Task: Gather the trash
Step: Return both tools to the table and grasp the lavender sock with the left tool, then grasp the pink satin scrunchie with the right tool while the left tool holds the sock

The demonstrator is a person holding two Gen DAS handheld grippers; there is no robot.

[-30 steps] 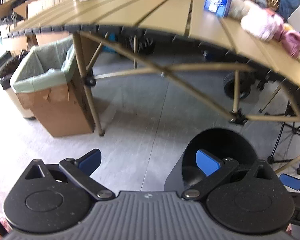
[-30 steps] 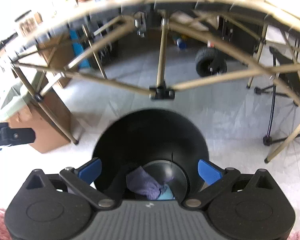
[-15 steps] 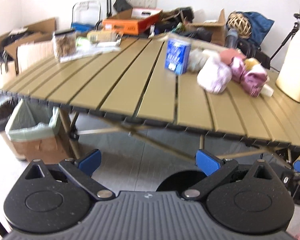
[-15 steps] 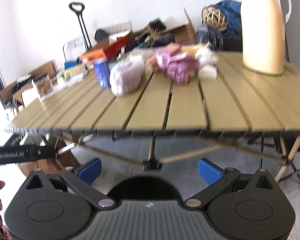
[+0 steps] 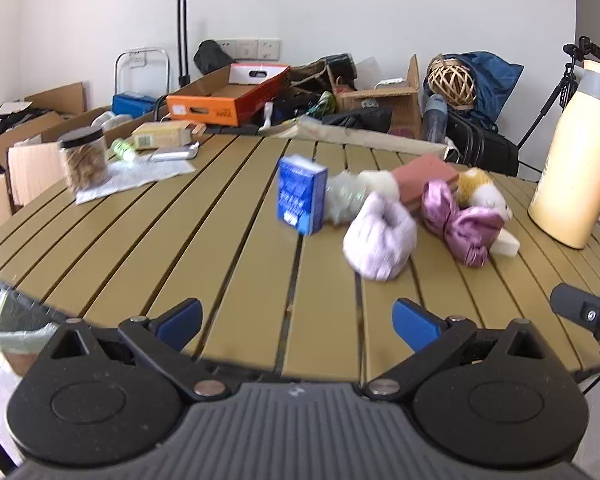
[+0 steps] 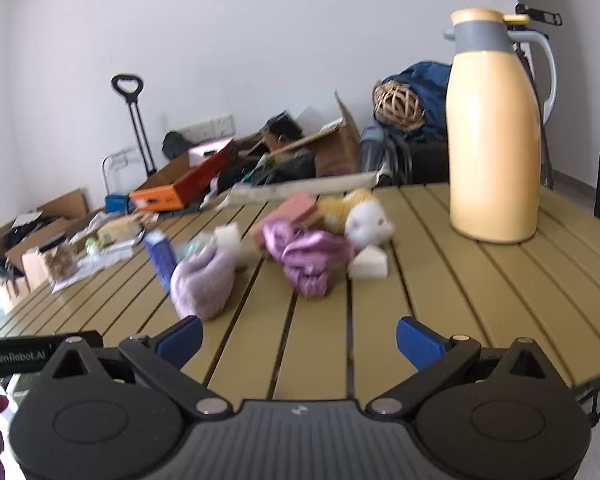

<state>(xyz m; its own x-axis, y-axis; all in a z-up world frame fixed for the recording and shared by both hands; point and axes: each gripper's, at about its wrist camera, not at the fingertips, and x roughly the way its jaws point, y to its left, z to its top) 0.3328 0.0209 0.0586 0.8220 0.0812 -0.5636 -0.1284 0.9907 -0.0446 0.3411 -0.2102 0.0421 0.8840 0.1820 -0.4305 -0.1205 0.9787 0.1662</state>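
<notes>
Slatted olive table (image 5: 228,240) before a white wall, with cluttered cardboard boxes behind. Near the table centre: upright blue carton (image 5: 300,199), its print too blurred to read; pale lilac cloth bundle (image 5: 380,236); crumpled pink satin cloth (image 5: 460,224); white foam block (image 6: 368,264). Cream thermos jug (image 6: 494,136) stands apart at right. Left gripper (image 5: 298,320) and right gripper (image 6: 300,338) hover at the near edge, fingers spread wide, empty. Label "GenRobot.AI" (image 6: 18,357) is legible at left in the right-wrist view.
</notes>
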